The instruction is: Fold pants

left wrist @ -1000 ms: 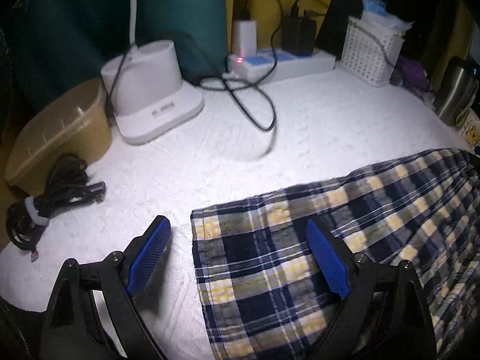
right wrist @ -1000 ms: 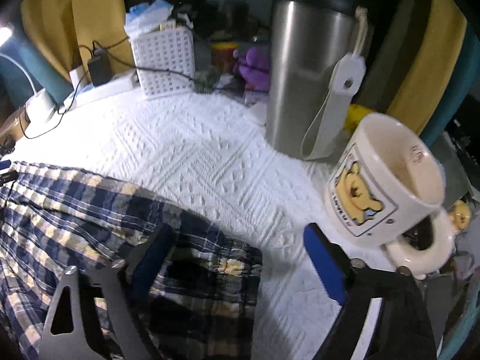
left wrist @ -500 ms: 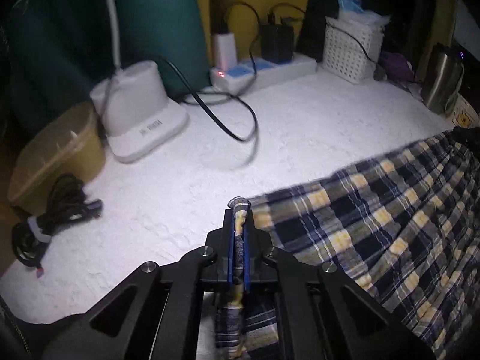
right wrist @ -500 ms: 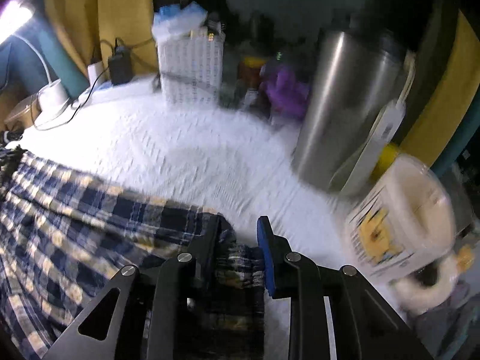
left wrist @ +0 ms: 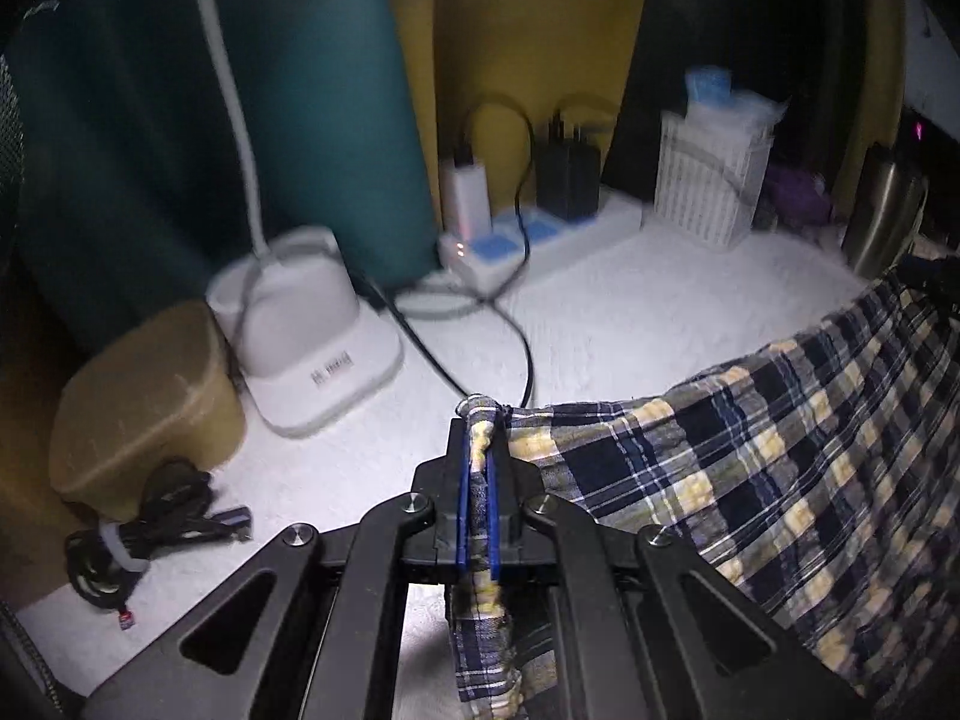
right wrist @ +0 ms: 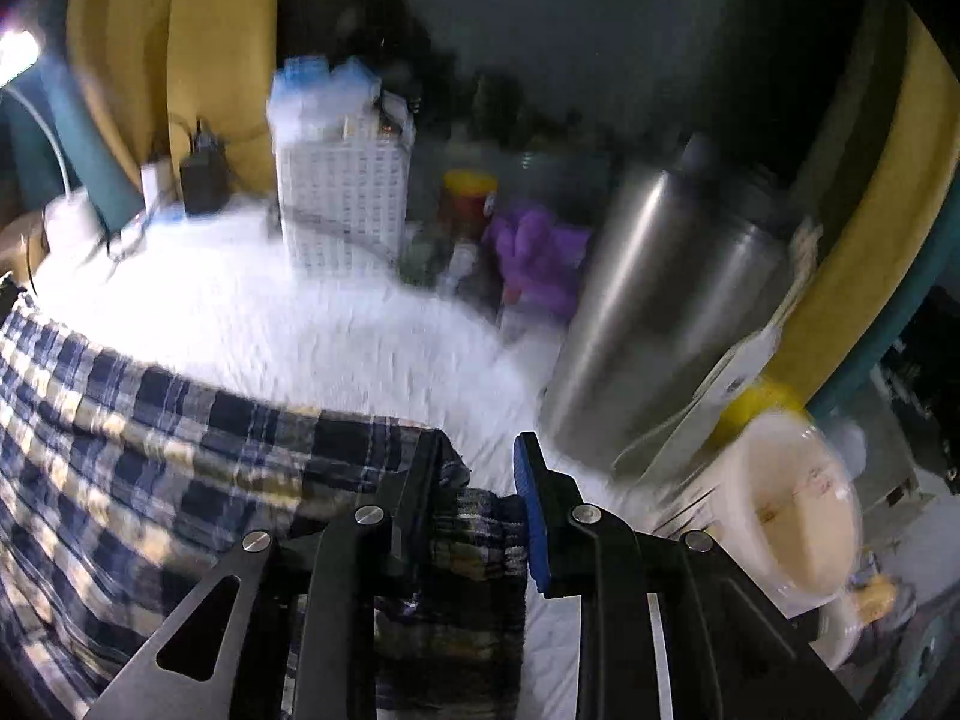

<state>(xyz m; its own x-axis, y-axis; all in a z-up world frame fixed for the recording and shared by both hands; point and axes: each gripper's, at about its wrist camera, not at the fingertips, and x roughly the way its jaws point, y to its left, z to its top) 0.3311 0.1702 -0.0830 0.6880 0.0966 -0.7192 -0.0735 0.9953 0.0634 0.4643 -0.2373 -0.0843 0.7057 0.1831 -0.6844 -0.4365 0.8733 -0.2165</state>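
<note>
The blue, yellow and white plaid pants (left wrist: 750, 468) lie on a white textured cloth (left wrist: 630, 300), their far edge raised and stretched between the two grippers. In the left wrist view, my left gripper (left wrist: 477, 426) is shut on the left corner of that edge, and a tuft of fabric sticks out past the blue pads. In the right wrist view, my right gripper (right wrist: 480, 480) is shut on a thick bunch of the pants (right wrist: 180, 450) at the right corner. The fabric below both grippers is hidden by their frames.
A white lamp base (left wrist: 312, 336), a tan box (left wrist: 144, 396) and a coiled black cable (left wrist: 138, 540) sit to the left. At the back are a power strip (left wrist: 528, 240) and a white basket (left wrist: 708, 180). A steel tumbler (right wrist: 660, 312) and a mug (right wrist: 792, 498) stand close on the right.
Both grippers went from wide open over the flat pants to shut on its far edge. They have since risen, lifting that edge off the cloth.
</note>
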